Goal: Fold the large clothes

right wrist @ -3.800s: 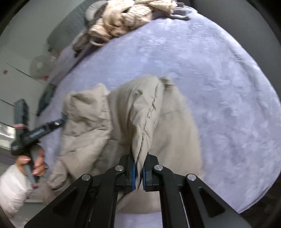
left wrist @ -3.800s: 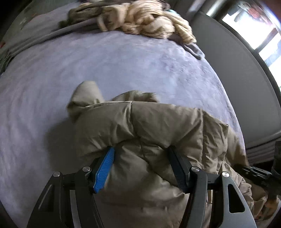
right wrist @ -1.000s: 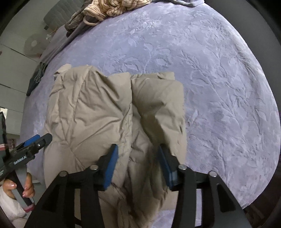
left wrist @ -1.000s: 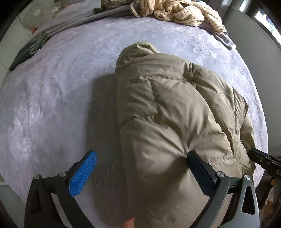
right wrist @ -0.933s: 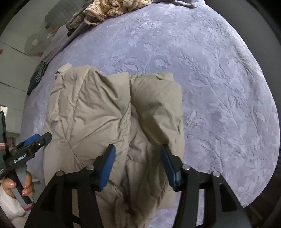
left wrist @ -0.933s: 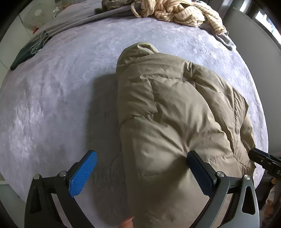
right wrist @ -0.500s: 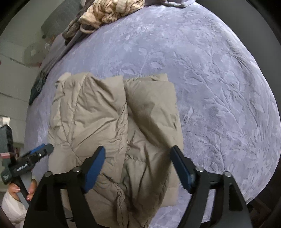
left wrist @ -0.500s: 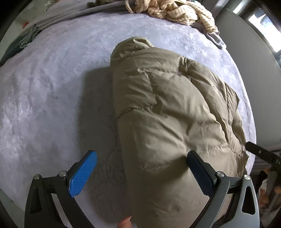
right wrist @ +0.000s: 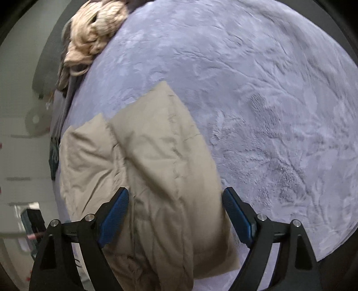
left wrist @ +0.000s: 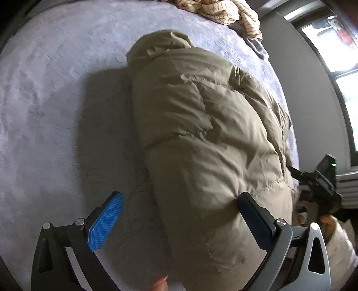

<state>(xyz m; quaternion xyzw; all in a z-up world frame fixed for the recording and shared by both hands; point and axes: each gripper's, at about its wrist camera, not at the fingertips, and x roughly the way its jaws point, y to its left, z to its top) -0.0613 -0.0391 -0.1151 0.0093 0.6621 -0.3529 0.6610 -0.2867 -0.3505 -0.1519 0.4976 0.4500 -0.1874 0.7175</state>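
A khaki puffer jacket [left wrist: 201, 138] lies folded in a bundle on the lavender bed cover [left wrist: 56, 100]. My left gripper [left wrist: 179, 215] is open wide over the jacket's near end. Its blue pad [left wrist: 107, 221] hangs above bare cover and its dark pad [left wrist: 255, 219] rests against the jacket's side. In the right wrist view the jacket [right wrist: 145, 167] runs between the fingers of my right gripper [right wrist: 175, 215], which is open with both pads clear of the fabric. In the left wrist view the right gripper [left wrist: 317, 179] shows beyond the jacket's far side, held in a hand.
A heap of cream striped clothes [left wrist: 223, 13] [right wrist: 94, 38] lies at the bed's far edge. A dark green cloth [right wrist: 53, 156] hangs at the bed's left side. A grey wall and a window [left wrist: 335, 56] stand to the right. The cover [right wrist: 279, 123] spreads wide on the right.
The right gripper's jaws have spread wide and let go of the jacket fold, and its view has rolled. Both grippers have sunk closer to the jacket. The left stays open.
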